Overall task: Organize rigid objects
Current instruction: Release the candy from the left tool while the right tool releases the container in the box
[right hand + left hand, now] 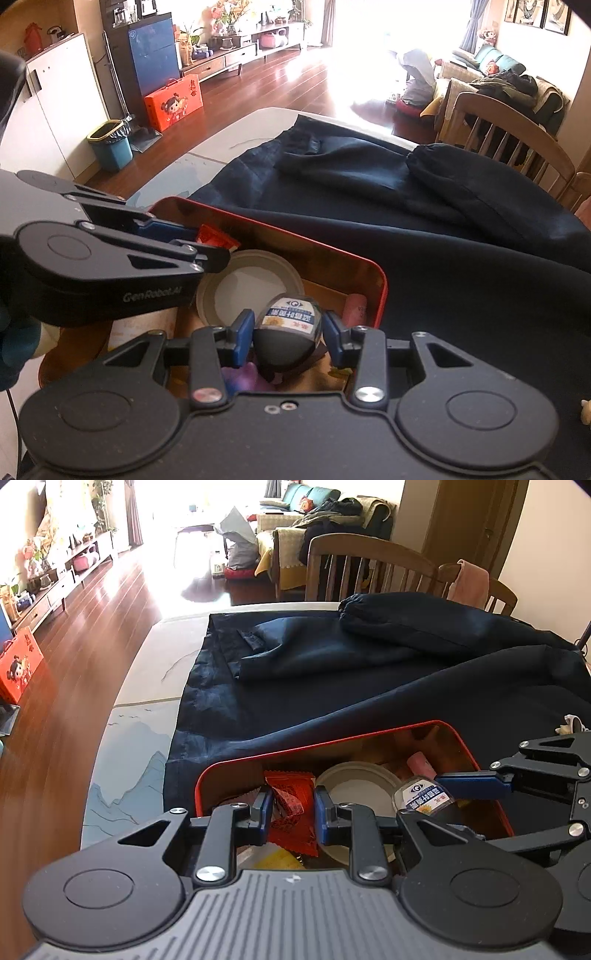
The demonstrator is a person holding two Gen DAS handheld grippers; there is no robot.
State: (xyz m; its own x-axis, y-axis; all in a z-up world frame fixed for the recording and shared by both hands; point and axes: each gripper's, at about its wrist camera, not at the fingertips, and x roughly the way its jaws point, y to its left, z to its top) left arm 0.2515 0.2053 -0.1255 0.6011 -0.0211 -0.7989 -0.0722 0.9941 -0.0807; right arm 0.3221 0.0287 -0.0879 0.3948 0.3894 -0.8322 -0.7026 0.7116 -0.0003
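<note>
A red-rimmed tin box (pixel 424 725) (pixel 380 280) sits on a dark cloth and holds a round grey lid (pixel 356 786) (pixel 255 284), a pink piece (pixel 419 762) (pixel 356 306) and other small items. My left gripper (pixel 290 810) is shut on a red snack packet (pixel 291 805) over the box; the gripper also shows in the right wrist view (pixel 207 240), with the packet (pixel 216 236) at its tip. My right gripper (pixel 290 336) is shut on a small dark bottle with a blue-and-white label (pixel 290 325) (pixel 423 795) above the box.
The dark blue cloth (pixel 369 679) (pixel 424 206) covers most of the table, with a rolled bundle (pixel 413 624) at the back. Wooden chairs (pixel 365 568) (pixel 517 136) stand behind. The table's left edge (pixel 122 738) drops to wood floor. A small pale object (pixel 570 725) lies at right.
</note>
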